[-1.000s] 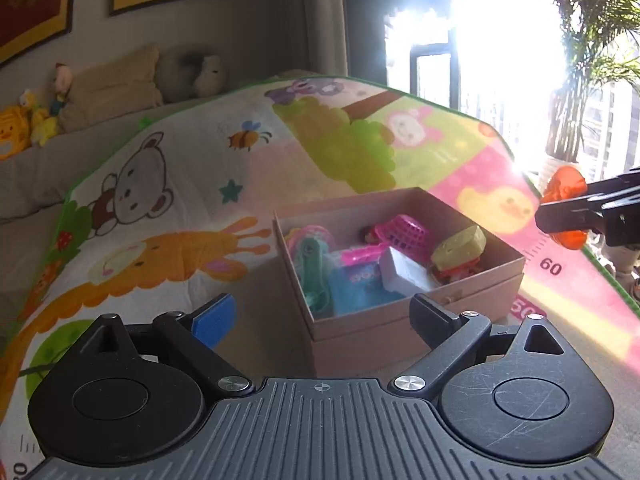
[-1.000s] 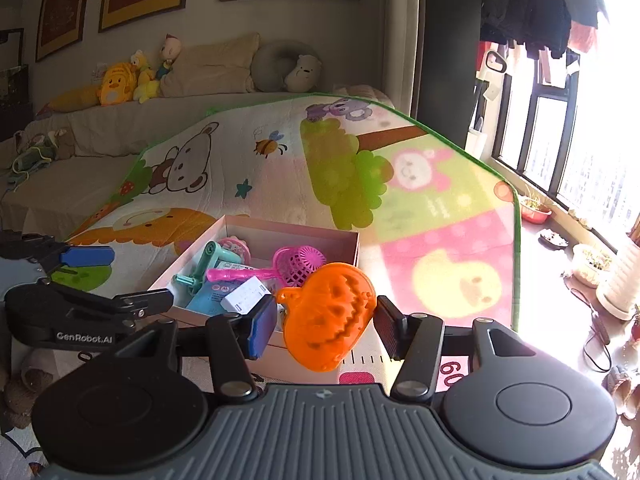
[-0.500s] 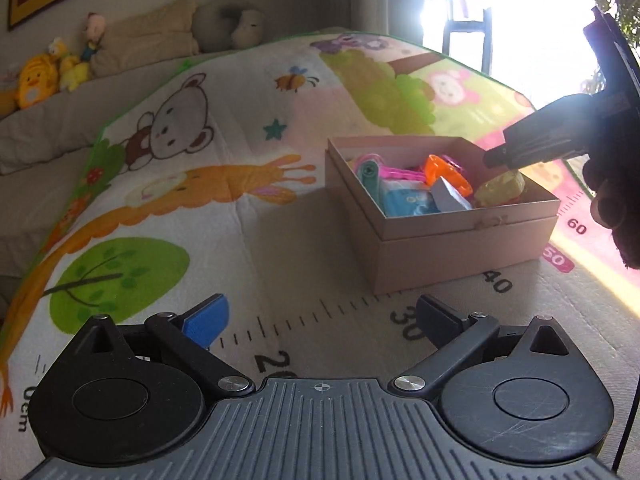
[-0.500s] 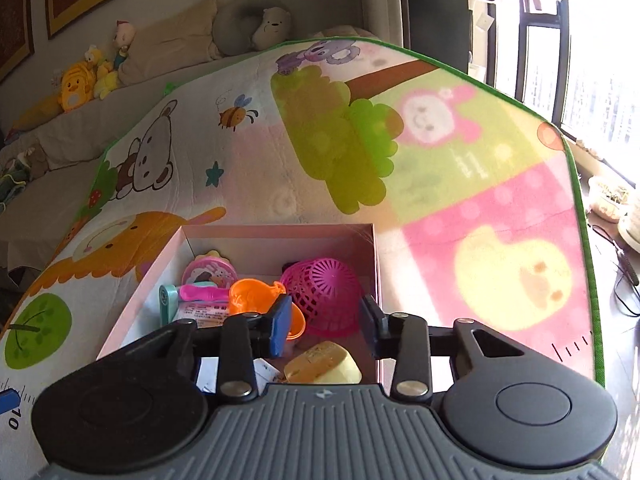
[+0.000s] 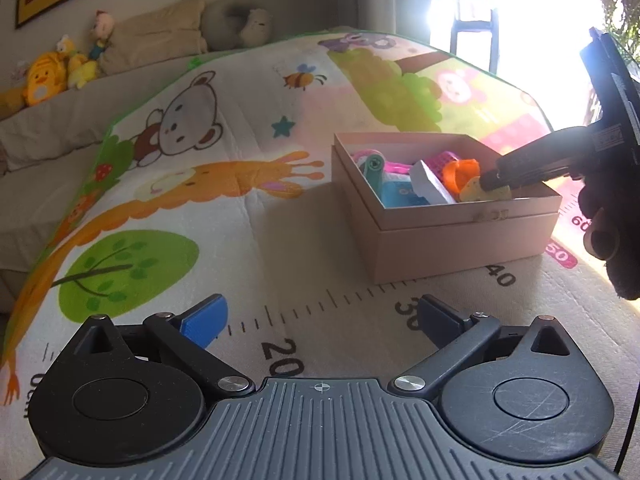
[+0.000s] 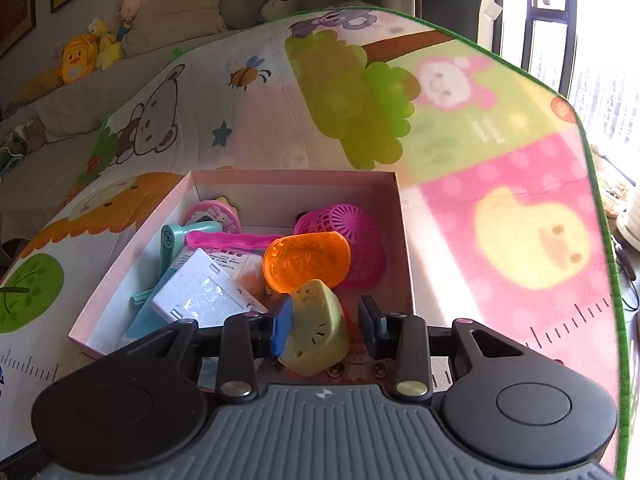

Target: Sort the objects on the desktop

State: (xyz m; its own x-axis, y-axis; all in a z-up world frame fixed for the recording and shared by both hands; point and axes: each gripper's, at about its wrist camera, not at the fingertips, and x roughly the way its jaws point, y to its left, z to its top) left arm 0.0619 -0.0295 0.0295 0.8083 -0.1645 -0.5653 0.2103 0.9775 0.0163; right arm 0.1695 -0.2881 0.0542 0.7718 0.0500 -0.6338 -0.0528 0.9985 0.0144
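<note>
A child's play mat (image 5: 208, 184) covers the surface, printed with a bear, a giraffe, a tree, a bee, a pink rabbit, a yellow chick and a ruler strip numbered along the near edge. Behind it runs a grey sofa (image 5: 60, 120) with a beige pillow (image 6: 188, 8), a neck pillow with a small bear face and yellow plush toys (image 6: 76, 58). Framed pictures hang on the wall above, and bright windows (image 6: 568, 20) stand to the right.

A pink box (image 5: 460, 236) sits on the mat, holding the sorted toys: a white card box (image 6: 200, 292), a magenta basket (image 6: 356, 228), a teal piece, a pink stick, an orange pumpkin (image 6: 306, 262) leaning on the basket, and a yellow toy (image 6: 316, 328) near the front wall.

The right gripper (image 6: 326, 322) reaches into the box with its jaws spread, the blue pad beside the yellow toy, gripping nothing. The left gripper (image 5: 320, 320) hovers over the ruler strip, wide apart and empty, well apart from the box.
</note>
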